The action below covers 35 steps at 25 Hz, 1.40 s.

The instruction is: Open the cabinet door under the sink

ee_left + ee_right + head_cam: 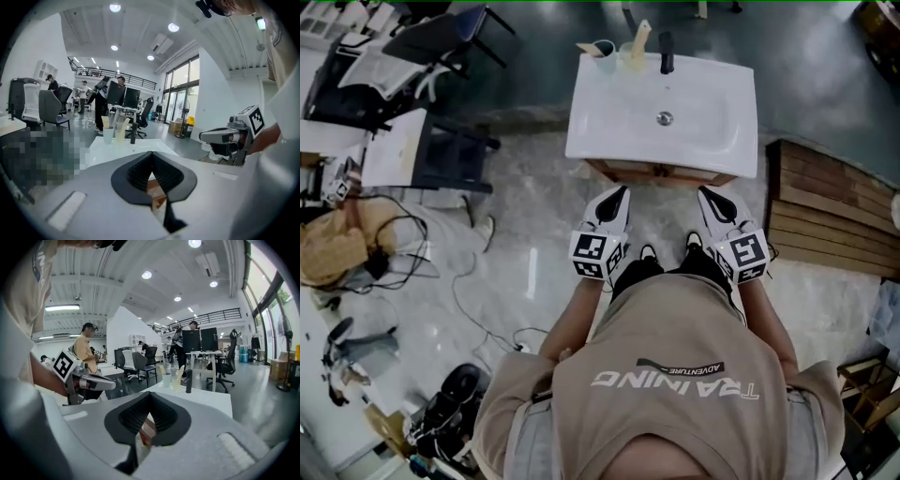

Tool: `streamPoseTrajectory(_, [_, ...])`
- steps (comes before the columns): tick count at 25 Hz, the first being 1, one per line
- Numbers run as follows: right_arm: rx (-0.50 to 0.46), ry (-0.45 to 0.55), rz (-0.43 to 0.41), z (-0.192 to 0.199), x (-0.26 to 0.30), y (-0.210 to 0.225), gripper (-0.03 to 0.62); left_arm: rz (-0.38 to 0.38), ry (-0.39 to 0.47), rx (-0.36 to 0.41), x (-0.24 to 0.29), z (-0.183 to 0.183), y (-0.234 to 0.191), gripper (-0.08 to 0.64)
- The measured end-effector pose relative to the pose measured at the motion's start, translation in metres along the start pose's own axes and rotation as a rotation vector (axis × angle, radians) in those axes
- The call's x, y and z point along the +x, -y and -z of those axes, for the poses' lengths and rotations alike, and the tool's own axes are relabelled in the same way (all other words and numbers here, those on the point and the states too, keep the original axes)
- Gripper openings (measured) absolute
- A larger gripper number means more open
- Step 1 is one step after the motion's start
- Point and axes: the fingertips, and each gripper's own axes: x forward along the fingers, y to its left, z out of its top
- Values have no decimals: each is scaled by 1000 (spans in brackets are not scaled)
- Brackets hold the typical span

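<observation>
A white rectangular ceramic sink (712, 131) stands at 12 o'clock from the person, on top of a brown wooden cabinet (661, 172). From above only the top front edge of the cabinet shows, so the cabinet door below cannot be made out. The left gripper (622, 191) and the right gripper (706, 193) point side by side toward this edge, near it but not touching. Each has its jaws pressed together, with nothing between them. A black tap (667, 52) stands at the sink's 12 o'clock edge.

cup (605, 52) near faucet (667, 52) | wooden pallet (830, 211) on floor | cables (403, 246) on floor
</observation>
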Motion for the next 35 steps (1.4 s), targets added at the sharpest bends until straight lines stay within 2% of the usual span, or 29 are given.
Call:
streamPoseTrajectory(3, [57,11,57,0,-5,-6,2,53,-12,-7,2,11,-4,17])
streamPoseTrajectory(7, [62,-24,107,10,-17,-17,2,110,-48,-5,8,34,1,17])
streamPoseTrajectory(12, [17,-77,118,25,-32,-22,2,126,-62,-16,18,47,12,17])
streamPoseTrajectory(15, [52,-73,103,32,-36,-22,2,125,-85,-31,25,57,18,17])
streamPoseTrajectory(19, [75,-52,70,35,-44,-24,2,116,-155,-98,36,83,23,17])
streamPoseTrajectory(21, [70,-53,64,40,-50,-19,2,112,-187,-77,44,97,28,17])
streamPoseTrajectory(24, [100,-66,61,57,-60,-7,2,124,-239,18,62,118,38,17])
streamPoseTrajectory(26, [128,-90,57,75,-68,-4,2,136,-265,10,68,133,44,17])
streamPoseTrajectory(30, [161,-153,57,119,-71,10,2,80,-276,-56,87,152,38,17])
streamPoseTrajectory(35, [137,-201,18,172,-63,10,2,5,-284,-97,100,186,28,17])
